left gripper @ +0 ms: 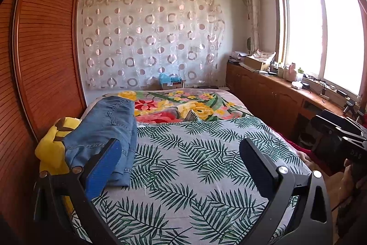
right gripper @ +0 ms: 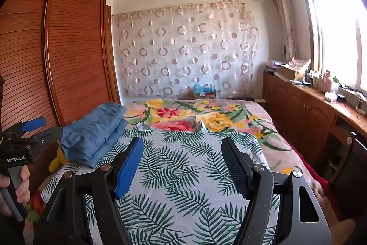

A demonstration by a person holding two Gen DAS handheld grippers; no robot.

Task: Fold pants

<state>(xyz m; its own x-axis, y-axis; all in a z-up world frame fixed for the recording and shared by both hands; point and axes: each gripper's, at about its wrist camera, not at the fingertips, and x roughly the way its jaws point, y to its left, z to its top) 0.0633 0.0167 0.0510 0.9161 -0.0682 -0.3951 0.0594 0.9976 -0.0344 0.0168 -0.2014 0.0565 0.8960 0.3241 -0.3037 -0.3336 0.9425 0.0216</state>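
Pants (left gripper: 107,128): blue denim, folded into a stack, laid at the left edge of the bed (left gripper: 206,153), partly over a yellow plush toy (left gripper: 52,148). Bed: covered by a palm-leaf sheet (left gripper: 195,176), with a floral blanket (left gripper: 183,107) beyond it. Left gripper (left gripper: 181,167): held above the bed, fingers spread apart, nothing between them. Right gripper (right gripper: 182,167): held above the bed, right of the pants, fingers likewise apart and empty. Wardrobe (left gripper: 45,38): slatted wood, left of the bed.
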